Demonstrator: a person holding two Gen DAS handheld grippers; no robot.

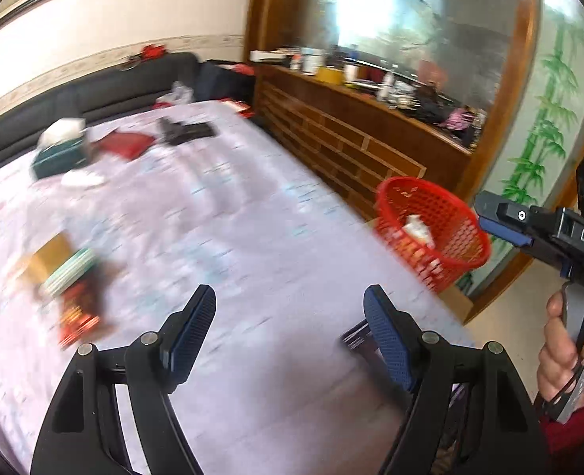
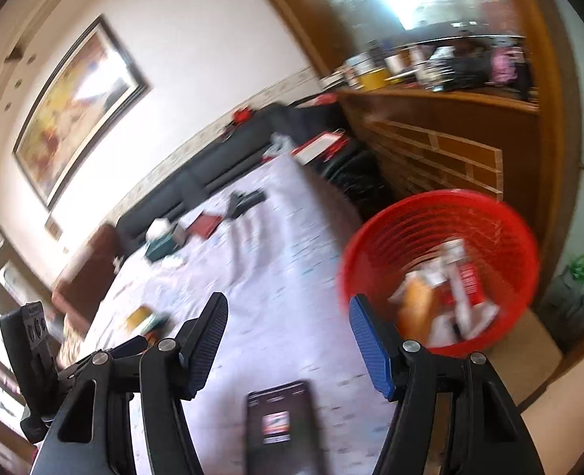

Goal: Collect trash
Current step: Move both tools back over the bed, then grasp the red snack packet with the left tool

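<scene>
A red mesh basket (image 1: 430, 229) stands beside the table's right edge; it holds paper and packet scraps (image 2: 446, 297) and fills the right of the right wrist view (image 2: 442, 277). My left gripper (image 1: 290, 332) is open and empty above the pale tablecloth (image 1: 232, 237). My right gripper (image 2: 288, 340) is open and empty, just left of the basket; in the left wrist view it shows at the right edge (image 1: 505, 225). A dark flat packet (image 2: 282, 423) lies on the cloth below my right gripper. A blurred red and green pile (image 1: 70, 285) lies to the left.
A green tissue box (image 1: 60, 150), a red booklet (image 1: 127, 144) and a black object (image 1: 185, 130) lie at the table's far end. A dark sofa (image 1: 105, 83) runs behind. A wooden cabinet (image 1: 351, 134) with clutter stands to the right.
</scene>
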